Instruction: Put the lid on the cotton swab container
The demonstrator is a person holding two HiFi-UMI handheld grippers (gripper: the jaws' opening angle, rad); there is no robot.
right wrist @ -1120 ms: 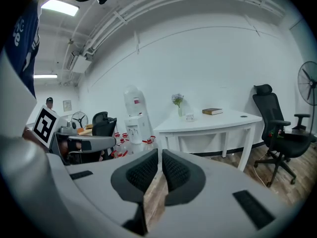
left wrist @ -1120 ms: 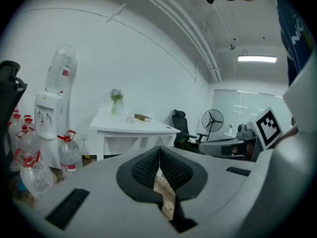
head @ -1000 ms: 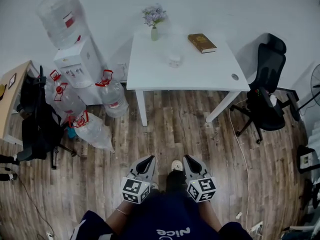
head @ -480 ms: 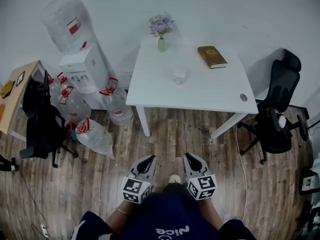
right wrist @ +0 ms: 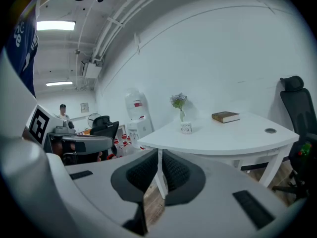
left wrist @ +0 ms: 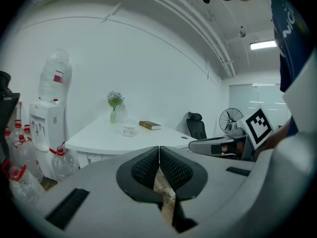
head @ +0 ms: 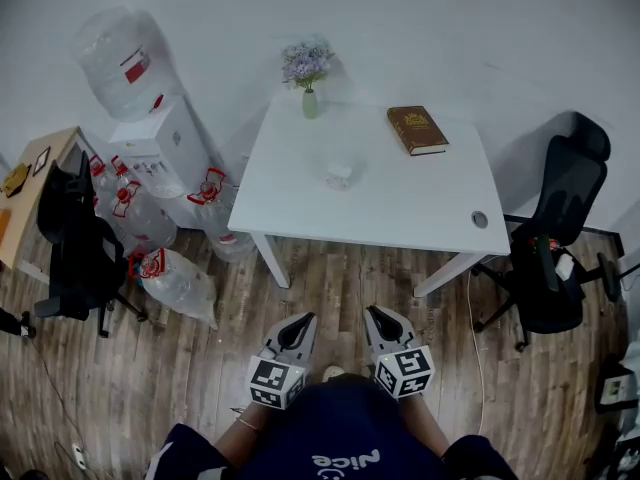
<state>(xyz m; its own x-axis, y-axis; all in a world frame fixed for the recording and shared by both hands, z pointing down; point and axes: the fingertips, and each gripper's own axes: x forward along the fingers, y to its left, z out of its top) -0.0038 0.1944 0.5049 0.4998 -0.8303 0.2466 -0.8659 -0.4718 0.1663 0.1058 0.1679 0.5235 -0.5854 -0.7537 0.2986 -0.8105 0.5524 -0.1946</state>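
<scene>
book point(head: 417, 130) on table point(head: 400, 198) | flower vase point(head: 308, 80) | office chair point(head: 558, 223) | water dispenser point(head: 152, 133)

Right gripper point(right wrist: 158, 155) with jaws pressed together on nothing, white table point(right wrist: 233, 135) ahead, cotton swab container point(right wrist: 186, 128) near flower vase point(right wrist: 180, 108), brown book point(right wrist: 225, 116) to the right

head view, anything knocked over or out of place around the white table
One clear water jug seems to lie on its side on the floor left of the table, near the dispenser. On the table, the vase, book and cotton swab container look tidy.
</scene>
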